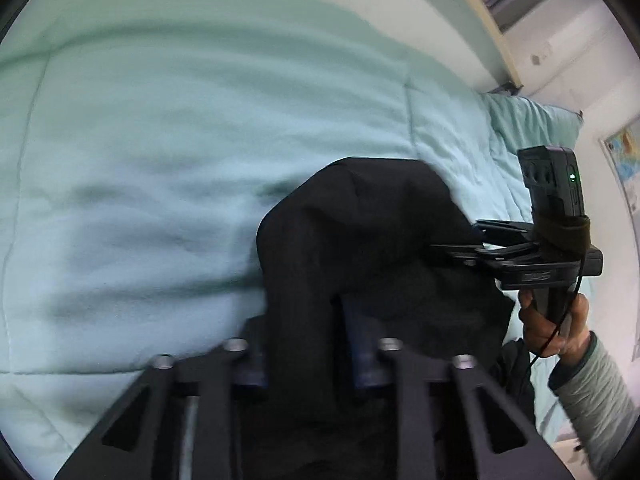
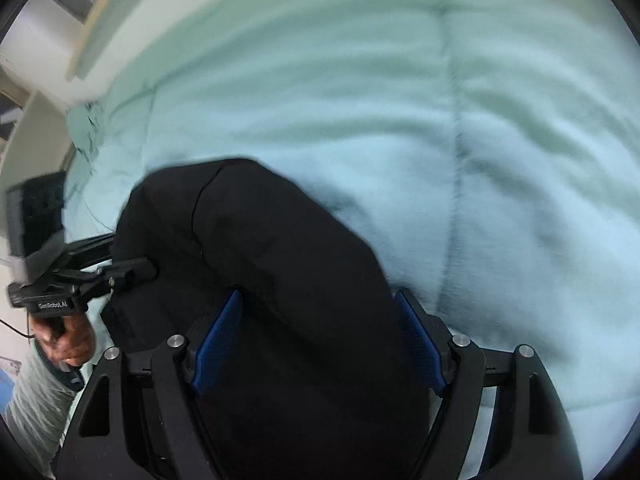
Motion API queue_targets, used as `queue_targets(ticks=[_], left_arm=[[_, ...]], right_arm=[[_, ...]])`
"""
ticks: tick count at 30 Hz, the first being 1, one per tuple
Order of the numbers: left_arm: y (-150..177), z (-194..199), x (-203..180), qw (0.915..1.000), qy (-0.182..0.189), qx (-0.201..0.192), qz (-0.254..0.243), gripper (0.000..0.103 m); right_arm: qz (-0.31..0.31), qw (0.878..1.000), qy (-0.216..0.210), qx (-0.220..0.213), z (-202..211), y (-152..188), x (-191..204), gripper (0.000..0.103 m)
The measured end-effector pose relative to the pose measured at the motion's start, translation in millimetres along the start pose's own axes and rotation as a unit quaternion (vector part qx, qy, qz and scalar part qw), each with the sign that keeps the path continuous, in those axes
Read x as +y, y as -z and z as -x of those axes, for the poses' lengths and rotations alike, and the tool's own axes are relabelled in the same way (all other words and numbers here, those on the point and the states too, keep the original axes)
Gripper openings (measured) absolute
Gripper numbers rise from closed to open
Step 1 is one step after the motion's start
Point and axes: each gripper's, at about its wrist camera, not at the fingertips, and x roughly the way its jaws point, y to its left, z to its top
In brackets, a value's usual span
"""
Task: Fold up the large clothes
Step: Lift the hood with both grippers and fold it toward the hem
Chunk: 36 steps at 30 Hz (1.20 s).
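A black garment (image 1: 360, 232) hangs between both grippers above a pale green quilt. In the left wrist view my left gripper (image 1: 308, 356) is shut on a bunch of the black cloth, which covers most of its blue pads. My right gripper (image 1: 452, 248) comes in from the right and bites the same cloth. In the right wrist view the black garment (image 2: 272, 264) drapes between and over the blue pads (image 2: 218, 340); the right gripper (image 2: 320, 340) holds it with the jaws still apart. The left gripper (image 2: 140, 270) pinches the garment's left edge.
The pale green quilt (image 1: 180, 152) covers the bed beneath, with stitched seams (image 2: 456, 184). A matching pillow (image 1: 532, 120) lies at the far end by a white wall (image 1: 560, 52). A wooden bed frame edge (image 2: 96, 20) runs along the far side.
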Motion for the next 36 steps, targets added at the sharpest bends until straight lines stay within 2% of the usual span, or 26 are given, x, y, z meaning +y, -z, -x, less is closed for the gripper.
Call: queue_targets(ticks=[1,2,3,7,11,16,18,20,23,25,27,30,31,34,36], left_arm=[[2.0,7.4,-5.9,0.9999,-0.006,-0.007,-0.014,0.016],[6.2,19.8,-12.5,0.9994,-0.012,-0.015,-0.030,0.015],[13.3,34.0,-23.5,0.9984,-0.014,-0.027,-0.047,0.014],[46.7,95.0,-66.2,0.9925,-0.014,-0.073,-0.097,0.012],[95.9,151.7,-119.1,0.9838,-0.024,-0.108,-0.141,0.012],[162.3,201.6,-170.9,0.9762,-0.033,-0.118,-0.179,0.012],[194.1,210.8,-186.0,0.9747,-0.038,-0.110,-0.191,0.012],[230.1,207.0,-199.1,0.9727,-0.058,-0.090,-0.206,0.012],[285.8,185.4,-193.2,0.9806,-0.067,-0.027,-0.182,0.013],[322.0,164.1,-182.5,0.9867,-0.063,0.021,-0.148,0.014],[352.3,150.6,-175.5,0.9857,-0.084,0.055,-0.135,0.014],[360.5,162.8,-174.2,0.9854,-0.089,0.064,-0.130,0.014],[355.9,173.2,-174.3,0.9863,-0.083,0.062,-0.128,0.014],[331.5,207.9,-177.9,0.9865,-0.082,0.044,-0.135,0.014],[308.0,230.3,-182.6,0.9888,-0.070,0.016,-0.131,0.014]], right_arm=[[0.015,1.000,0.010,-0.009,6.7,3.8,8.1,0.043],[0.026,0.999,0.015,-0.019,12.0,9.0,15.5,0.027],[0.043,0.998,0.020,-0.035,25.1,17.4,24.3,0.021],[0.088,0.990,0.055,-0.092,84.4,57.6,59.3,0.020],[0.114,0.979,0.084,-0.147,151.1,116.6,99.3,0.020],[0.127,0.965,0.128,-0.187,213.2,205.4,143.2,0.020],[0.126,0.963,0.146,-0.189,221.4,236.3,153.1,0.020],[0.124,0.961,0.169,-0.183,223.5,275.8,165.8,0.020],[0.098,0.970,0.166,-0.149,203.7,322.9,173.2,0.020],[0.062,0.982,0.145,-0.102,175.9,357.6,167.4,0.020],[0.036,0.988,0.135,-0.062,154.2,384.2,156.9,0.020],[-0.008,0.993,0.114,-0.010,135.0,409.1,142.1,0.020],[-0.022,0.994,0.105,-0.008,139.5,411.5,136.5,0.020],[-0.037,0.993,0.102,-0.036,174.5,401.7,126.1,0.024],[-0.046,0.991,0.102,-0.069,202.1,388.2,122.2,0.029]])
